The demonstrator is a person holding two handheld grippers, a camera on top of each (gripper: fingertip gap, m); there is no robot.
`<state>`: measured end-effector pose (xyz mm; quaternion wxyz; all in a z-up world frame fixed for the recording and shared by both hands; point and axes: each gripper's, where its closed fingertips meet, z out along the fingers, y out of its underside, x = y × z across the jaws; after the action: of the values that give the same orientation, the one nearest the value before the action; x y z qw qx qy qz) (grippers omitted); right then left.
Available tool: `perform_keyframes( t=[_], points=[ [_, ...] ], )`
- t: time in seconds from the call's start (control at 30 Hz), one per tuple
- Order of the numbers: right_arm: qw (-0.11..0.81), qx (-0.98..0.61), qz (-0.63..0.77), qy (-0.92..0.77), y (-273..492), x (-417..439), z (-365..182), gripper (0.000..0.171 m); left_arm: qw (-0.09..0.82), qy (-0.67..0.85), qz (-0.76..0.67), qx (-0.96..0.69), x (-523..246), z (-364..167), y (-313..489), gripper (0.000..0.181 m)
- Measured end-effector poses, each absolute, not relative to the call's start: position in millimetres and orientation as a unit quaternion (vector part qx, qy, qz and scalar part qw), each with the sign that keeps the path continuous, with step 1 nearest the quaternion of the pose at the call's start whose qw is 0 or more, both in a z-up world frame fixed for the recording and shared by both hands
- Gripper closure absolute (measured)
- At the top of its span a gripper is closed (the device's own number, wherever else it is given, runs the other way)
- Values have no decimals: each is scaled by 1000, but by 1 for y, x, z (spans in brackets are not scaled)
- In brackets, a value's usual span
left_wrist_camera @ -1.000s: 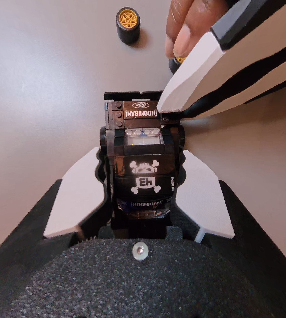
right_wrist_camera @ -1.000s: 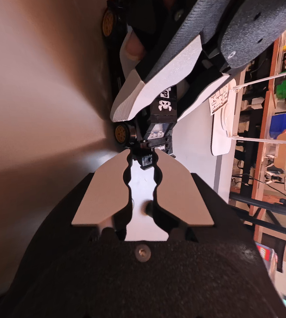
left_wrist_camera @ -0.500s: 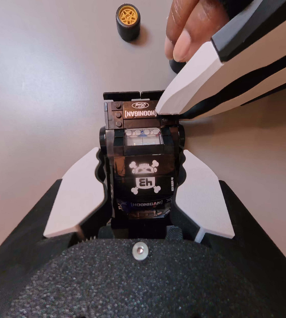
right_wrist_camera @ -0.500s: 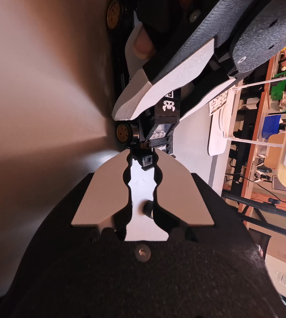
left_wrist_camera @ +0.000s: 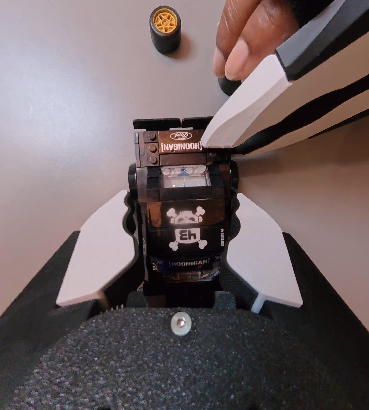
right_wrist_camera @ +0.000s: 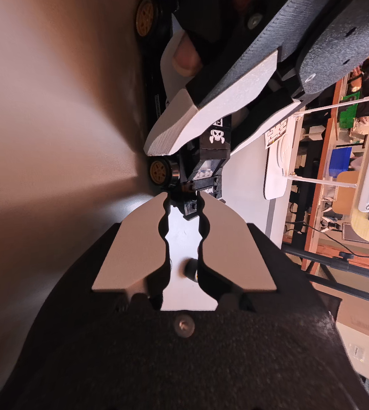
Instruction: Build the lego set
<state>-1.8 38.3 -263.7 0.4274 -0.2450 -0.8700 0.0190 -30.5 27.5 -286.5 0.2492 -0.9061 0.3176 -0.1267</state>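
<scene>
While the black lego car (left_wrist_camera: pixel 184 224) is clamped by its sides between the white fingers of the left gripper (left_wrist_camera: pixel 182 199), its far end at twelve o'clock is met by the right gripper (right_wrist_camera: pixel 183 195), whose jaws stand narrowly apart around a small black part there; whether that part is pinched cannot be told. A person's fingers (left_wrist_camera: pixel 239 44) are seen at one o'clock. A loose wheel (left_wrist_camera: pixel 165 31) with a gold hub rests on the grey table (left_wrist_camera: pixel 45 111) at twelve o'clock, well apart from the car.
</scene>
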Motion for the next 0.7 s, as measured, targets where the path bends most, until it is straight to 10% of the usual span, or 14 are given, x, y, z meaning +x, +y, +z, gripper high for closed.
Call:
perform_keyframes(
  t=[0.7],
  points=[
    [420, -229, -7, -878, 37, -4, -267, 148, 247, 323, -115, -906, -30, -288, 27, 96]
  ],
)
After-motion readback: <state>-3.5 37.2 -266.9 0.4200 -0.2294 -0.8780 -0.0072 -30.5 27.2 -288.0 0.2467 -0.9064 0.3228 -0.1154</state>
